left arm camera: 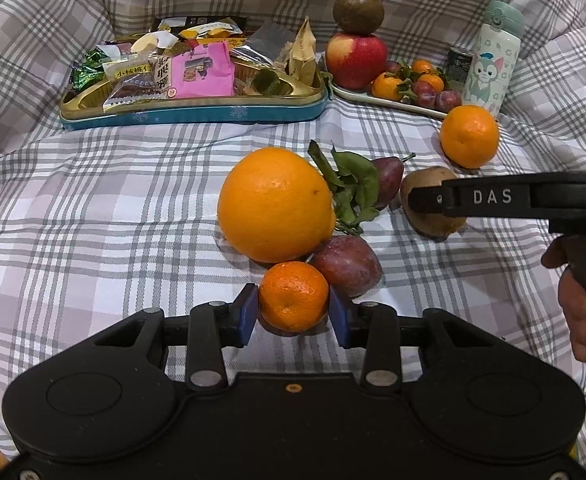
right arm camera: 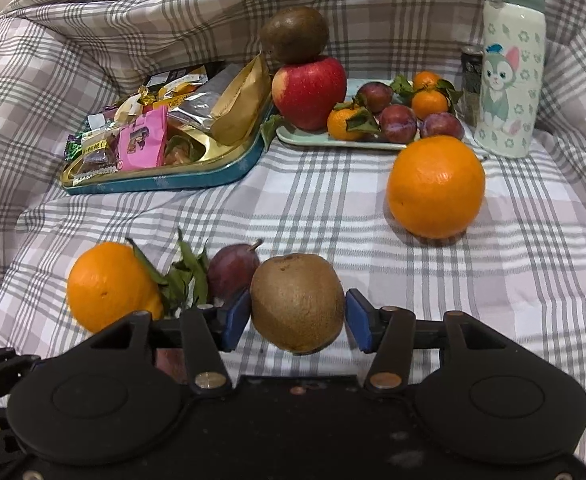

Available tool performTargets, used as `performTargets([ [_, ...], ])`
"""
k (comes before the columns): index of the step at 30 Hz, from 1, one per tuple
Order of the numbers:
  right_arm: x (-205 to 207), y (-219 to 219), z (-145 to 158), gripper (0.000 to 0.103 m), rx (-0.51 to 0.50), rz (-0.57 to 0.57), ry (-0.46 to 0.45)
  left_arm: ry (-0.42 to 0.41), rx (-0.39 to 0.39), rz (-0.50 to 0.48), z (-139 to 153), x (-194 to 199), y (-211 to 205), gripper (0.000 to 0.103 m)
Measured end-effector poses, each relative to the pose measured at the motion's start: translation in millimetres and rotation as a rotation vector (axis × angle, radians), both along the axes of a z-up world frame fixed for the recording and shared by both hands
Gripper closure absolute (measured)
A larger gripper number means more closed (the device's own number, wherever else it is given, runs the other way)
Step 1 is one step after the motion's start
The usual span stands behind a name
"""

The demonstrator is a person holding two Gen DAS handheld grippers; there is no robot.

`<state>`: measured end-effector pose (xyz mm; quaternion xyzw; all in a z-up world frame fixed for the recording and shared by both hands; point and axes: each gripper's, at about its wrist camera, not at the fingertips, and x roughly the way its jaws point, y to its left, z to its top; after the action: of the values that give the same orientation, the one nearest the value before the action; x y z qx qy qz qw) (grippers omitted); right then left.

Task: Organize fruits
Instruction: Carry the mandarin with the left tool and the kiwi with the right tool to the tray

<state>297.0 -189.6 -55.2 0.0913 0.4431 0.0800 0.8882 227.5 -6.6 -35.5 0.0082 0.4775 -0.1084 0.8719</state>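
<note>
On the pale tray (right arm camera: 293,138) we count apple, plums and tangerines already gathered. Left claw (left arm camera: 294,312) seemingly grips a tangerine (left arm camera: 293,296); right claw (right arm camera: 297,316) brackets a kiwi (right arm camera: 297,302), contact unclear. Oranges and plums remain on the bedsheet (right arm camera: 313,208).

Plaid sheet (left arm camera: 93,208) carries snack tin (left arm camera: 197,114) at 11 o'clock, fruit plate (left arm camera: 393,102) and bottle (left arm camera: 491,68) at 1, loose oranges (left arm camera: 275,204), plums (left arm camera: 347,266), kiwi (right arm camera: 297,302) center.

two close, downward wrist views
</note>
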Motion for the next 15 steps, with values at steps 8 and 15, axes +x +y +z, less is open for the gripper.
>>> performTargets([
  [8, -29.5, -4.6, 3.2, 0.049, 0.025, -0.011, 0.033, -0.001, 0.014, -0.002, 6.2, -15.6, 0.8, 0.056],
  [15, -60.6, -6.4, 7.8, 0.049, 0.044, -0.020, 0.052, -0.006, 0.017, -0.006, 15.9, -37.0, 1.3, 0.056],
])
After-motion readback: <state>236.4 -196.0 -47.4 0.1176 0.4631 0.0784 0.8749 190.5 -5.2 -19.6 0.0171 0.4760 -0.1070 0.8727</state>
